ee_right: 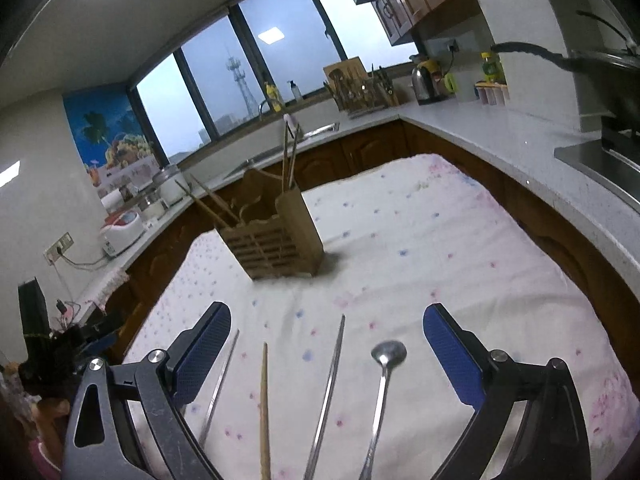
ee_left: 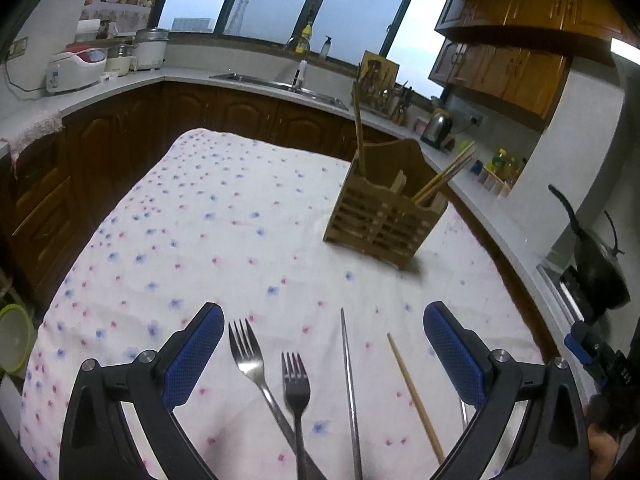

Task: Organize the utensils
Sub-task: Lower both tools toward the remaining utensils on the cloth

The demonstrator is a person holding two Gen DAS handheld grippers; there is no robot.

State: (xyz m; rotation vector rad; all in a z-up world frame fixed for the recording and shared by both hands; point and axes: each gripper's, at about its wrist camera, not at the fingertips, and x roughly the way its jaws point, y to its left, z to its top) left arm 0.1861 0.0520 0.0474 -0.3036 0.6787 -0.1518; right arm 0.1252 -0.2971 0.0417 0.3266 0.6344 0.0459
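Left wrist view: the left gripper (ee_left: 323, 350), jaws spread wide and holding nothing, hovers over two metal forks (ee_left: 249, 356) (ee_left: 296, 384) whose handles cross, a metal chopstick (ee_left: 349, 376) and a wooden chopstick (ee_left: 414, 394), all lying on the desk's floral cloth (ee_left: 224, 216). Right wrist view: the right gripper (ee_right: 327, 350), jaws likewise spread and empty, frames a wooden chopstick (ee_right: 264, 404), two metal chopsticks (ee_right: 219, 384) (ee_right: 326, 392) and a metal spoon (ee_right: 382, 376), bowl pointing away from the camera. Farther back on the cloth, well apart from both grippers, stands the slatted wooden utensil holder (ee_left: 386, 216), upright, with several wooden chopsticks (ee_left: 446, 174) leaning out of its compartments. A kitchen counter (ee_right: 492, 132) runs behind.
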